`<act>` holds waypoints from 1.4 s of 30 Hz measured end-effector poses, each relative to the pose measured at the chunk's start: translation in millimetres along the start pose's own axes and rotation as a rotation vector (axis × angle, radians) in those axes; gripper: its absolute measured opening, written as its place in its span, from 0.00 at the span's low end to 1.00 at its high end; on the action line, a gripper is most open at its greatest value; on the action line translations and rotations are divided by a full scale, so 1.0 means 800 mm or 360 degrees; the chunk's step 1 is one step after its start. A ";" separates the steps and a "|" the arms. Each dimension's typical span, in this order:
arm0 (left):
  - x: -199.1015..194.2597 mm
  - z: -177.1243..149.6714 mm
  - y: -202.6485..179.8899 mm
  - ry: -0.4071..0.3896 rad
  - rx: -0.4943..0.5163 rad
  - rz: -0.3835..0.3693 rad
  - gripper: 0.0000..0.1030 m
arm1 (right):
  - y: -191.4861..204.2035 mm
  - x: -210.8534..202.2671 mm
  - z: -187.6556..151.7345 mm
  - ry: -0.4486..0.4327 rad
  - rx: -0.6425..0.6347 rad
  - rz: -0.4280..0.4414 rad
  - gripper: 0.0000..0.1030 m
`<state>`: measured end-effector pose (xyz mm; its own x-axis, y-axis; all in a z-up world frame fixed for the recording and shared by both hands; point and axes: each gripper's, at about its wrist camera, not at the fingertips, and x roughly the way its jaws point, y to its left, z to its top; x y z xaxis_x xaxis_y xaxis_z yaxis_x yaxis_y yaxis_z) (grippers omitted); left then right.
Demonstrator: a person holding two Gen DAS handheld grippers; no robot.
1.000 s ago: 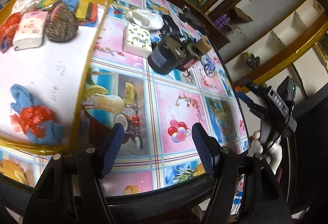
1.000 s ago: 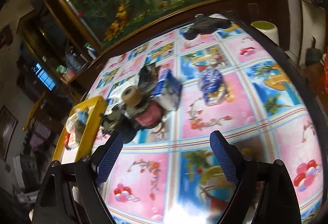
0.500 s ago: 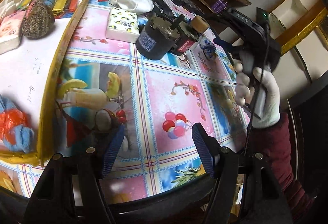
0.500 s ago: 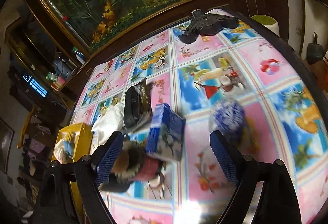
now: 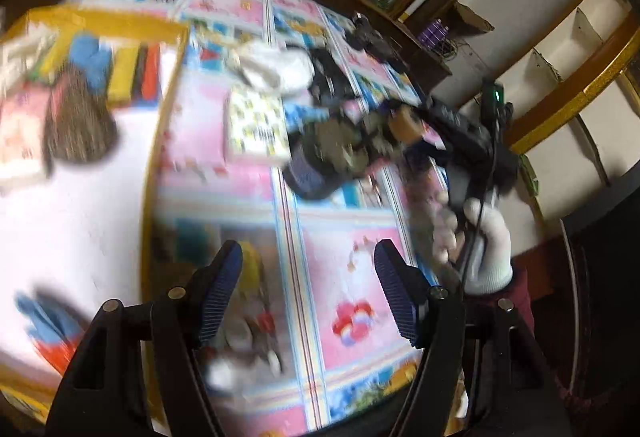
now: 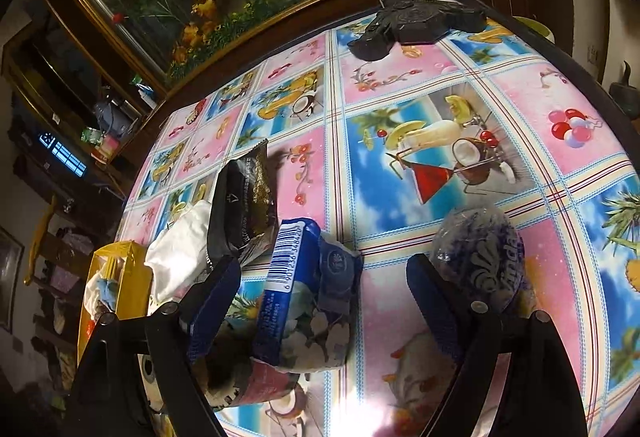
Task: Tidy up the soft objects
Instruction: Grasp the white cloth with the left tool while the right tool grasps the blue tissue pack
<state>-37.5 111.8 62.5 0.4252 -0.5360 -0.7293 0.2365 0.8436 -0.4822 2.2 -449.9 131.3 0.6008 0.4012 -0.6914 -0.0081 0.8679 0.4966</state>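
Observation:
In the right wrist view my right gripper [image 6: 324, 301] straddles a blue tissue pack [image 6: 308, 297] lying on the patterned tablecloth. Its jaws are closing, but gaps still show between the pads and the pack. A blue-and-white wrapped tissue bundle [image 6: 480, 261] sits just outside the right finger. My left gripper [image 5: 310, 293] hovers open and empty over the tablecloth beside the yellow-rimmed tray [image 5: 160, 141]. The tray holds a brown knitted piece [image 5: 80, 129], a pink tissue pack [image 5: 20, 133] and blue cloths [image 5: 90, 57]. A white patterned tissue pack [image 5: 256, 125] and a white cloth [image 5: 276, 69] lie outside it.
A dark motor-like part [image 5: 320, 157] lies against the blue pack. A black snack bag [image 6: 244, 205] and the white cloth [image 6: 180, 253] lie to its left. A black gadget [image 6: 412, 21] rests at the table's far edge. A gloved hand [image 5: 484, 245] holds the right gripper.
The right gripper has come forward and down, so the blue tissue pack now lies between its fingers. The left view has shifted and blurred, with the tray and motor sliding lower.

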 end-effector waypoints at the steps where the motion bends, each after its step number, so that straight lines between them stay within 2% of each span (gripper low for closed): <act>1: 0.000 0.016 -0.001 -0.0036 0.0017 0.0040 0.66 | -0.003 0.000 -0.001 -0.0007 0.0009 0.0017 0.83; 4: 0.010 0.065 -0.003 -0.0085 0.0067 0.0133 0.66 | -0.012 0.004 -0.003 -0.0003 0.0029 0.0068 0.83; 7: 0.040 0.114 0.003 -0.0059 0.0114 0.0216 0.66 | -0.015 0.004 -0.005 -0.0002 0.0010 0.0081 0.83; 10: 0.077 0.153 0.013 0.0006 0.0093 0.0233 0.66 | -0.014 0.006 -0.007 0.0009 -0.0019 0.0071 0.83; 14: 0.122 0.182 0.017 0.0062 0.0117 0.0252 0.66 | -0.009 0.003 -0.008 0.0014 -0.0056 0.0023 0.78; 17: 0.151 0.189 0.012 0.0134 0.0181 0.0238 0.66 | -0.009 -0.003 -0.008 0.0009 -0.0055 -0.0004 0.75; 19: 0.167 0.193 0.008 0.0173 0.0219 0.0234 0.66 | -0.012 -0.007 -0.007 0.0006 -0.0044 -0.0016 0.66; 22: 0.188 0.190 0.001 0.0249 0.0313 0.0293 0.65 | -0.016 -0.009 -0.007 0.0020 -0.0019 -0.0006 0.61; 23: 0.190 0.187 -0.005 0.0249 0.0385 0.0332 0.65 | -0.017 -0.010 -0.007 0.0025 -0.0018 0.0004 0.60; 25: 0.191 0.182 -0.012 0.0248 0.0472 0.0360 0.57 | -0.014 -0.011 -0.008 0.0030 -0.0032 0.0012 0.58; 30: 0.195 0.187 -0.010 0.0216 0.0473 0.0356 0.58 | -0.013 -0.010 -0.009 0.0047 -0.0031 0.0023 0.59; 33: 0.199 0.183 -0.017 0.0177 0.0543 0.0419 0.58 | -0.015 -0.007 -0.008 0.0052 -0.0015 0.0041 0.59; 34: 0.202 0.181 -0.022 0.0180 0.0585 0.0455 0.57 | -0.017 -0.006 -0.008 0.0056 -0.0008 0.0054 0.59; 35: 0.202 0.177 -0.025 0.0181 0.0625 0.0491 0.51 | -0.017 -0.006 -0.009 0.0056 -0.0005 0.0058 0.59; 36: 0.200 0.175 -0.028 0.0177 0.0642 0.0493 0.30 | -0.017 -0.006 -0.009 0.0051 -0.0008 0.0061 0.56; 37: 0.197 0.175 -0.028 0.0184 0.0630 0.0464 0.17 | -0.015 -0.008 -0.010 0.0048 -0.0008 0.0094 0.43; 39: 0.185 0.177 -0.023 0.0158 0.0571 0.0422 0.15 | -0.012 -0.012 -0.011 0.0048 -0.0008 0.0188 0.26; 42: 0.168 0.177 -0.020 0.0106 0.0517 0.0415 0.11 | -0.008 -0.020 -0.012 0.0004 -0.0037 0.0172 0.23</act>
<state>139.4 31.1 40.8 0.4525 -0.2953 -0.8414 0.3961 0.9120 -0.1071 -15.2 -459.5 134.1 0.5935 0.4935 -0.6358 -0.0914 0.8262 0.5560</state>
